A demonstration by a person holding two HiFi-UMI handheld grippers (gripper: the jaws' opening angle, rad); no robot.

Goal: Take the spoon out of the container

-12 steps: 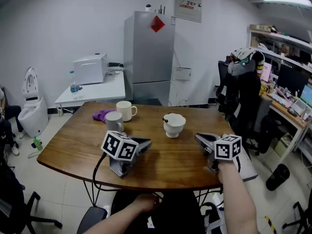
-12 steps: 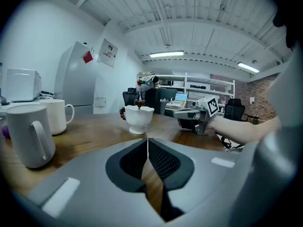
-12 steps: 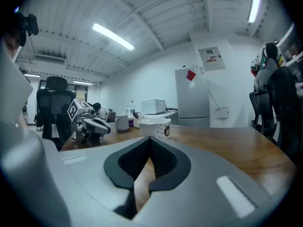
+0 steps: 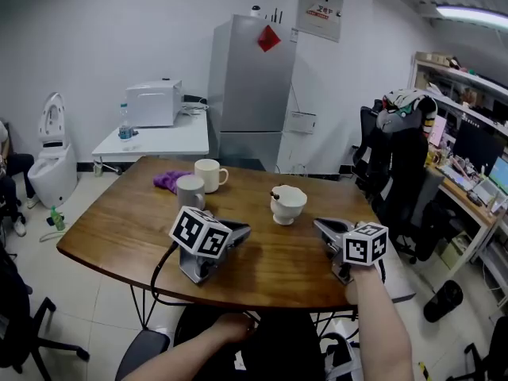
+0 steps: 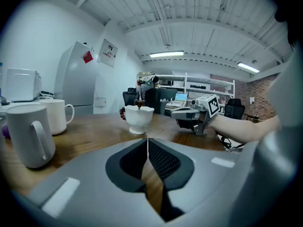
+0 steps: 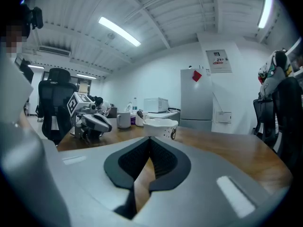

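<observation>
A white footed bowl (image 4: 288,203) stands mid-table with a dark-handled spoon (image 4: 275,194) leaning in it. My left gripper (image 4: 240,231) lies on the wooden table left of the bowl, jaws shut and empty, with no hand on it. My right gripper (image 4: 318,225), held in a hand, hovers low to the right of the bowl, also shut on nothing. Seen from the left gripper (image 5: 147,143), the bowl (image 5: 138,119) and spoon handle (image 5: 139,103) are straight ahead and the right gripper (image 5: 175,113) is to the right. Ahead of the right gripper (image 6: 150,143) is the bowl (image 6: 161,126).
A grey mug (image 4: 190,191), a white mug (image 4: 208,175) and a purple cloth (image 4: 168,181) sit at the table's far left. The left gripper's cable hangs over the near edge (image 4: 238,296). Office chairs (image 4: 405,181) stand to the right.
The head view has shifted a little. Both grippers and the bowl keep their places on the table.
</observation>
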